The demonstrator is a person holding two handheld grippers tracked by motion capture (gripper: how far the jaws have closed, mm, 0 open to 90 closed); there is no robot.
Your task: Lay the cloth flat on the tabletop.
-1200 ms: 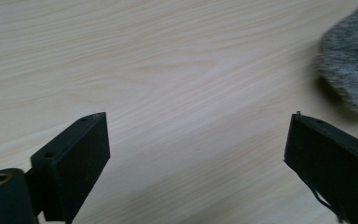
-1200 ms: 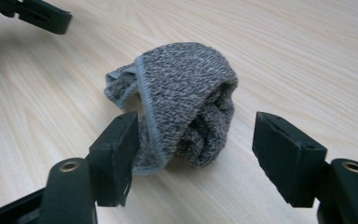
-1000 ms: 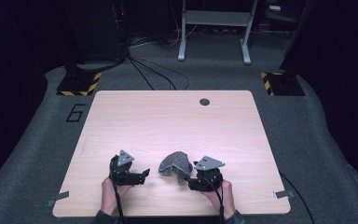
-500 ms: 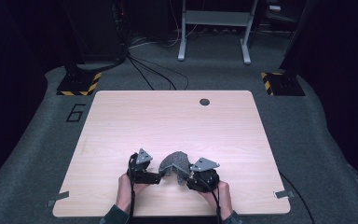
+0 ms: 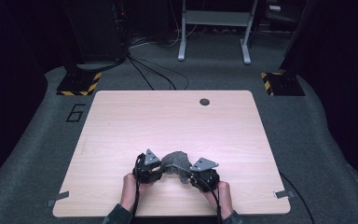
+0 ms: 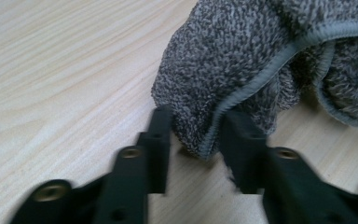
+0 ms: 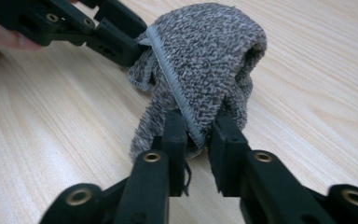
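Observation:
A bunched grey terry cloth [image 5: 175, 160] lies near the table's front edge, between my two grippers. My right gripper [image 7: 198, 128] is shut on its near hem, and the cloth [image 7: 205, 51] rises in a hump beyond the jaws. My left gripper [image 6: 196, 130] is open, its jaws standing either side of a hanging corner of the cloth [image 6: 223, 60]. In the high view the left gripper [image 5: 161, 168] sits at the cloth's left and the right gripper [image 5: 186, 175] at its right. The right gripper view catches the left gripper [image 7: 137, 44] at the cloth's far edge.
The light wooden table [image 5: 168, 116] has a small dark round hole [image 5: 204, 101] near its far edge. A hand [image 5: 128, 191] holds each gripper at the front edge. Cables and a metal stand are on the floor beyond.
The left gripper has moved right across the table to the cloth and now has a corner between its jaws. The right gripper has stayed shut on the cloth, shifting slightly left.

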